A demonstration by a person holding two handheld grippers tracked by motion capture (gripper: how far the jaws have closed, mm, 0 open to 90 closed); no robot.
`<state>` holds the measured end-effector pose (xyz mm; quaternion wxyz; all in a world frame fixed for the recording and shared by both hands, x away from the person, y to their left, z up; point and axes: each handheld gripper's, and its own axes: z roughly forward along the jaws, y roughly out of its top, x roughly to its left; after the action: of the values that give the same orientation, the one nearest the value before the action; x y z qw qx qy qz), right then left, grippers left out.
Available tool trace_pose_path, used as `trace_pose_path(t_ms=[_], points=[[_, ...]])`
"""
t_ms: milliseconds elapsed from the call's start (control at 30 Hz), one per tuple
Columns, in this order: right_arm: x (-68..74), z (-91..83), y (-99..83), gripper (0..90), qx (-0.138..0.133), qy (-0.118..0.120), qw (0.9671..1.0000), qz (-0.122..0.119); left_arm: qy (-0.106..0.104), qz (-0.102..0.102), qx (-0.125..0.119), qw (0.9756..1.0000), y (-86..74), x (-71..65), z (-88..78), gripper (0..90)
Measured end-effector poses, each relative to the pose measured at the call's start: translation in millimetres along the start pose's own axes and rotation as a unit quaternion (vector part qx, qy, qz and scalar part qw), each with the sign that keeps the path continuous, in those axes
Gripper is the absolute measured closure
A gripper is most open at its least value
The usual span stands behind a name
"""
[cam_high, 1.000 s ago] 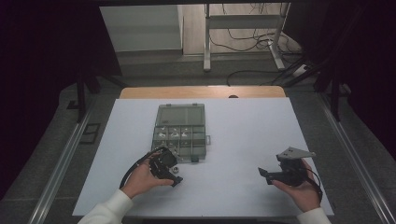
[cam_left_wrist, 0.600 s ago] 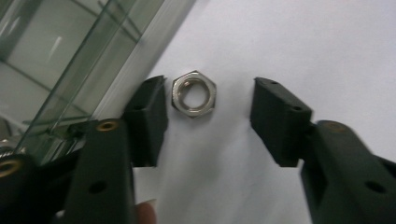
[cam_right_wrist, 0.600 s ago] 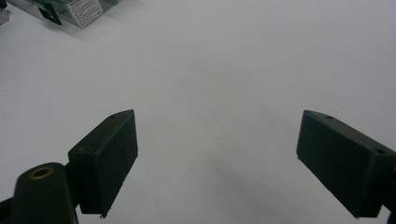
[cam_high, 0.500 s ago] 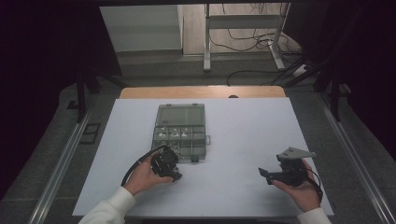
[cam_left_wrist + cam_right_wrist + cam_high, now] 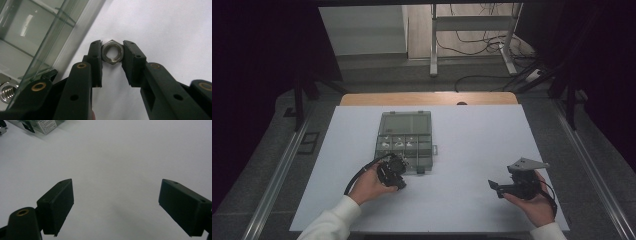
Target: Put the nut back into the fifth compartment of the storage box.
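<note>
A silver hex nut (image 5: 112,52) lies on the white sheet beside the clear compartment box (image 5: 57,30). My left gripper (image 5: 112,47) has just been closing, and its pads now press on the nut from both sides. In the high view the left gripper (image 5: 398,181) sits just in front of the box (image 5: 404,122), near its front edge. My right gripper (image 5: 495,187) rests low over the sheet at the right, held by a hand. In its own view the right gripper (image 5: 116,205) is open, with bare sheet between the jaws.
The white sheet (image 5: 472,145) covers the table, and a wooden edge (image 5: 427,98) shows behind it. The box's small front compartments (image 5: 404,145) hold metal parts, among them a threaded piece (image 5: 6,91). Metal rails run along both sides of the table.
The left gripper has shifted slightly toward the box's front edge and looks more closed. The right hand and gripper have stayed still.
</note>
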<state>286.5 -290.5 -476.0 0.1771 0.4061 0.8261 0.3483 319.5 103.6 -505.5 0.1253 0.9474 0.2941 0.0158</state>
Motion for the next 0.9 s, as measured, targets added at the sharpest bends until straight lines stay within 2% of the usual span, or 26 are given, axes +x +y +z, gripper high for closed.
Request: trace_pose_path(t_ms=[500,800,900], points=[[-1.8,-0.5,-0.6,13.1,0.0,-0.001,1.0,0.003,-0.009,0.001,-0.012,0.9999,-1.9,0.4,-7.5,69.6],[-1.7,-0.9,-0.6,13.1,0.0,-0.002,1.0,0.004,-0.007,0.0,-0.028,0.9996,-3.9,2.0,-26.4,69.6],[-1.7,-1.0,-0.6,13.1,-0.001,-0.002,1.0,0.004,-0.005,-0.006,-0.039,0.9992,-5.7,3.5,-34.1,69.6]])
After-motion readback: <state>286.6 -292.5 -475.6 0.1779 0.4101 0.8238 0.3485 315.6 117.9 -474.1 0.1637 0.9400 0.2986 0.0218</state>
